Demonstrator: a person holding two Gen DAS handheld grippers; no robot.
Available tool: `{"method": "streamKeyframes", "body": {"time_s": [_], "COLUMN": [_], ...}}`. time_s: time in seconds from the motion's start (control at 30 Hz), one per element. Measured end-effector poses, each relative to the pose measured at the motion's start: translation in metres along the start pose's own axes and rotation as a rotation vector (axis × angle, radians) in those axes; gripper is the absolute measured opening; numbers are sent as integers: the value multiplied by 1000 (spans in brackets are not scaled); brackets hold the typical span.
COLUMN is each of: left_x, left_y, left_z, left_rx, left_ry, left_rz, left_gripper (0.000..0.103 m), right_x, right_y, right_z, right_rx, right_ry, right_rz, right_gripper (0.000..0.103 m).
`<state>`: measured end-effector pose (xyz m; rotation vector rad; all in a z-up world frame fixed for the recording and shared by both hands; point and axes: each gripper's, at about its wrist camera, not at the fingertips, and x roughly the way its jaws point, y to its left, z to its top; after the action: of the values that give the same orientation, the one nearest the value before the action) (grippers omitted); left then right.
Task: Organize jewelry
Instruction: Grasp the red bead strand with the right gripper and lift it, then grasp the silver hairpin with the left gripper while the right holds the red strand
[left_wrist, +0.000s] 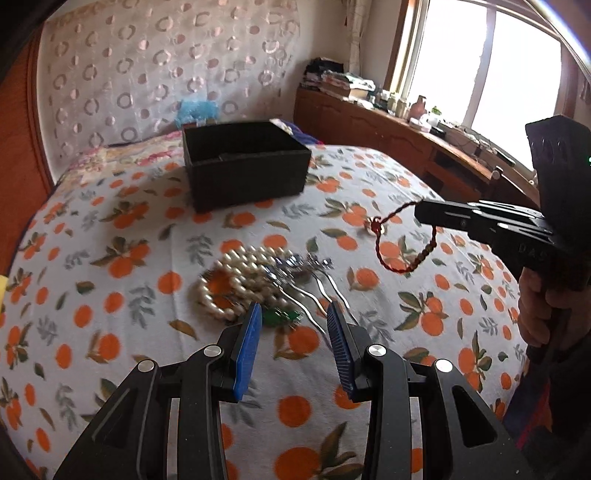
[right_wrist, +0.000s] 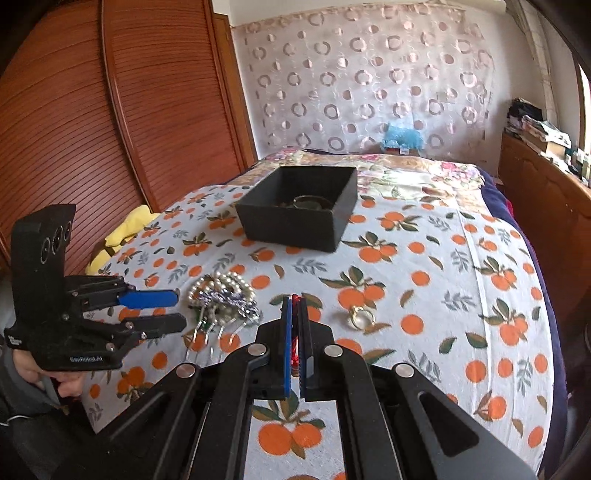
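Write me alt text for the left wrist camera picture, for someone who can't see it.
The right tongs dangle a red cord bracelet above an orange-print bedspread. Nearer the camera, the left tongs stand open over a heap of pearl beads and silver hairpins. An open black box sits farther back on the bed.

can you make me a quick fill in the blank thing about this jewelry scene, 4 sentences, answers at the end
1. The right gripper is shut on a braided cord bracelet whose colour is ____.
2. The black box stands on the bedspread with its top ____.
3. The pads on the left gripper are coloured ____.
4. The pearl bracelet lies on the bedspread among silver ____.

Missing words: red; open; blue; hairpins
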<state>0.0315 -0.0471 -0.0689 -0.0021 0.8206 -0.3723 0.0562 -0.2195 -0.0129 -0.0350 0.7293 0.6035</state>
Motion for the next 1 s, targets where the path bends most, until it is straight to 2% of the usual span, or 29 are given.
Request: {"method": "streamKeyframes", "body": {"time_s": [0.3,0.37,0.5,0.63,0.8,1.0], "left_x": [11,13,15,7,-3,-13], "left_y": [-8,-9,-8,-10,-18,-12], "left_z": [-4,-5,-6,-3,2,14], "left_rx": [-32,-34,-46,-36,11,17], "left_ry": [37,43,45,5,-36,-77], "left_rz": [-39,-43,-62,-73,-63,-26], "left_gripper": [34,24,17,1,1,1], "right_x": [-1,0,2,4,5,4], "right_y": [-5,-4,-2,-1,1,4], "right_z": [-5,-5,-7,-7,-6,6], "right_rx": [18,17,13,11,7,-9], "right_ry": [0,2,8,10,9,-3], "right_rz": [6,9,13,13,13,14], "right_gripper": [3,3,3,3,3,3]}}
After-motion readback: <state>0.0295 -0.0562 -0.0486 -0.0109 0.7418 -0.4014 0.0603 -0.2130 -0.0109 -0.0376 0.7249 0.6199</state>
